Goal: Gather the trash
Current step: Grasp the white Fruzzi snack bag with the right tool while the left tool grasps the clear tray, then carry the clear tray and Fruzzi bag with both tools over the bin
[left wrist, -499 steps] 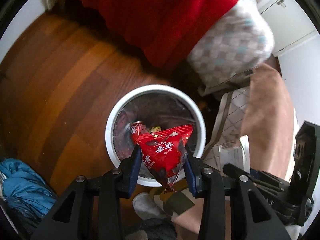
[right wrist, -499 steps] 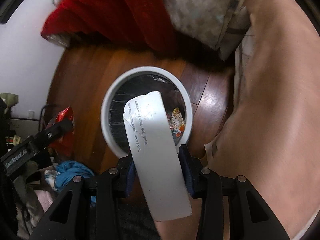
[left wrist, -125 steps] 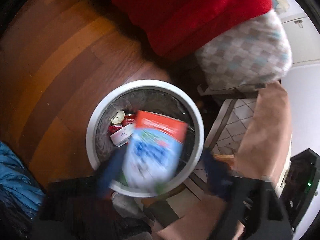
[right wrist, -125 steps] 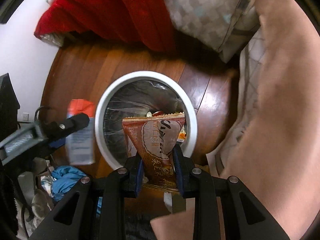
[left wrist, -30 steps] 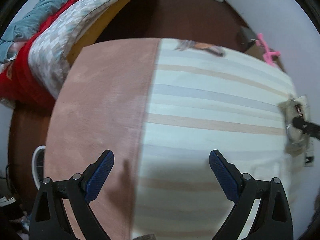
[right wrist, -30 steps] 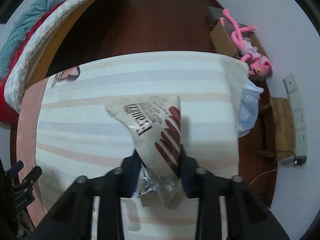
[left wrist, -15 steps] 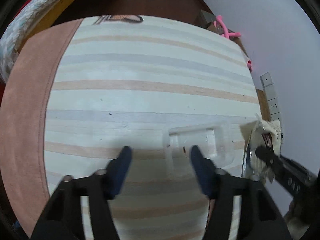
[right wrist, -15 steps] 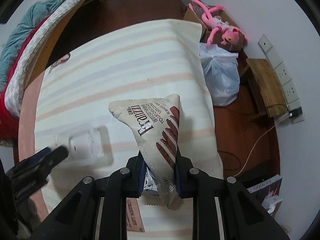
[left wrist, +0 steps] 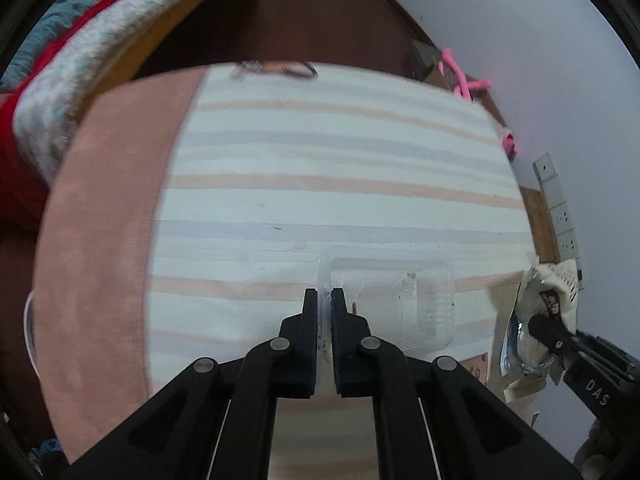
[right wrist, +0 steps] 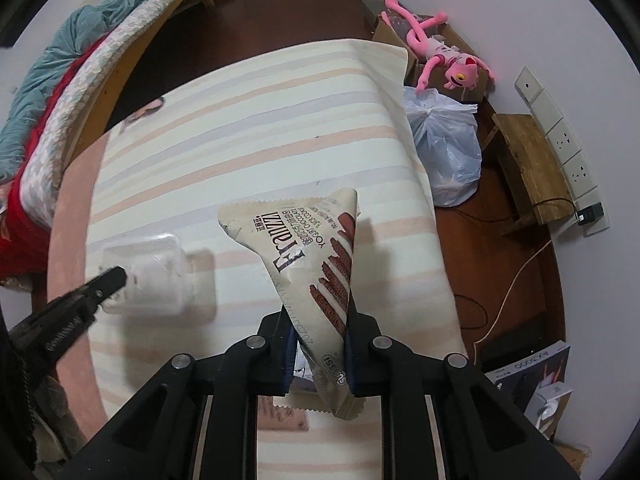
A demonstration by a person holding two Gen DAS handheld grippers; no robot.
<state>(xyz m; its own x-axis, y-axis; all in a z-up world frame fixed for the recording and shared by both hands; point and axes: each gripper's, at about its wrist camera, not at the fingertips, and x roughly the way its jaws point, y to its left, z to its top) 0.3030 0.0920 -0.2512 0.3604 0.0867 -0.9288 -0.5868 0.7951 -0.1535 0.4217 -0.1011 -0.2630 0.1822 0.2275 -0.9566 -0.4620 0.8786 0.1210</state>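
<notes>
Left wrist view: your left gripper [left wrist: 325, 294] has just been closing and its jaws now stand pressed almost together, pinching the near left rim of a clear plastic tray [left wrist: 394, 306]. The tray sits over the striped tablecloth [left wrist: 320, 152], toward its near right part; whether it rests on the cloth or hangs just above it you cannot tell from here. To the right of the tray, past the cloth's edge, your right gripper [left wrist: 538, 326] shows side-on with a crumpled cream snack bag [left wrist: 556, 286] in it. A pink-brown cloth [left wrist: 104, 208] lies along the striped tablecloth's left side, and a bed with a red blanket [left wrist: 12, 140] is beyond that, far left. Right wrist view: your right gripper [right wrist: 318, 330] is clamped on the snack bag [right wrist: 316, 248], pads squeezing its lower half; the bag stands upright over the near right part of the striped tablecloth [right wrist: 260, 120]. Left of the bag, your left gripper [right wrist: 116, 276] nips the clear plastic tray [right wrist: 154, 276], which casts a soft shadow on the cloth. Off the tablecloth's far right corner lie a white plastic bag [right wrist: 448, 152] and a pink plush toy [right wrist: 440, 56] on the dark floor.
</notes>
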